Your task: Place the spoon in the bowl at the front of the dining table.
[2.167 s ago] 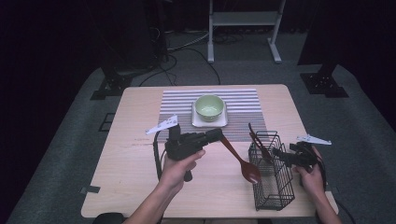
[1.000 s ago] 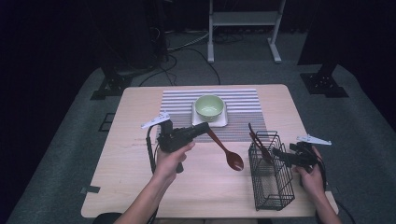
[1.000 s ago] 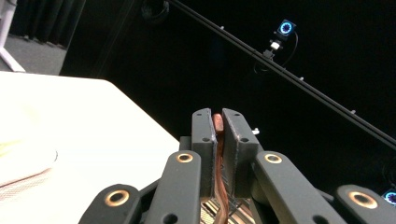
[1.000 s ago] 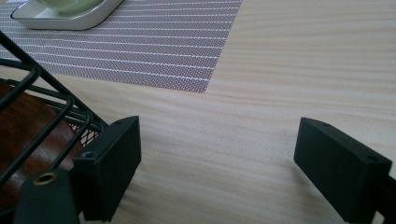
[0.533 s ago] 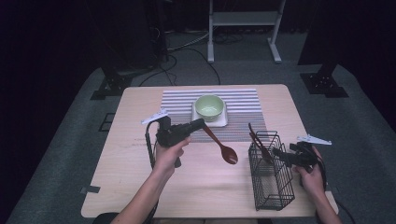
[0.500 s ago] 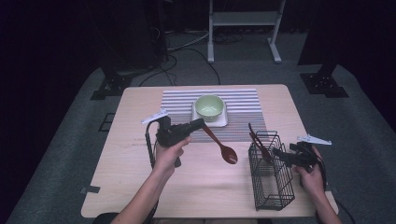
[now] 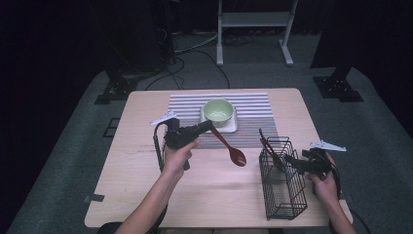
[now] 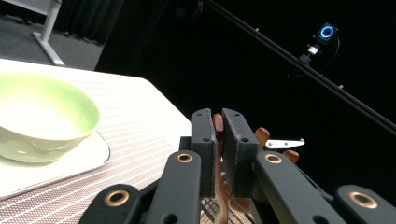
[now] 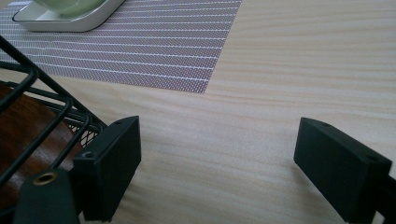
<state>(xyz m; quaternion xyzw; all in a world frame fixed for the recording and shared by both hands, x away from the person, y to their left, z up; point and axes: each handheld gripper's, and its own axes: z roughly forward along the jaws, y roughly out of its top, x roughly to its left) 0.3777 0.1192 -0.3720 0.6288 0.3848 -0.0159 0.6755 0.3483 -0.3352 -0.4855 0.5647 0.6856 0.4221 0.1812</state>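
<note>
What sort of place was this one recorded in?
Probably a recording studio or lab set up as a mock dining spot: dark curtains all round, a camera on a rail, and one small table with a striped mat and a bowl.

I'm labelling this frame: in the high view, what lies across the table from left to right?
Left gripper → red-brown spoon → black wire basket → right gripper

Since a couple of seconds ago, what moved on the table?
The left gripper carried the red-brown spoon it clamps away from the wire basket, toward the green bowl. The right gripper, jaws open beside the basket, stayed put, as did the bowl and basket.
</note>
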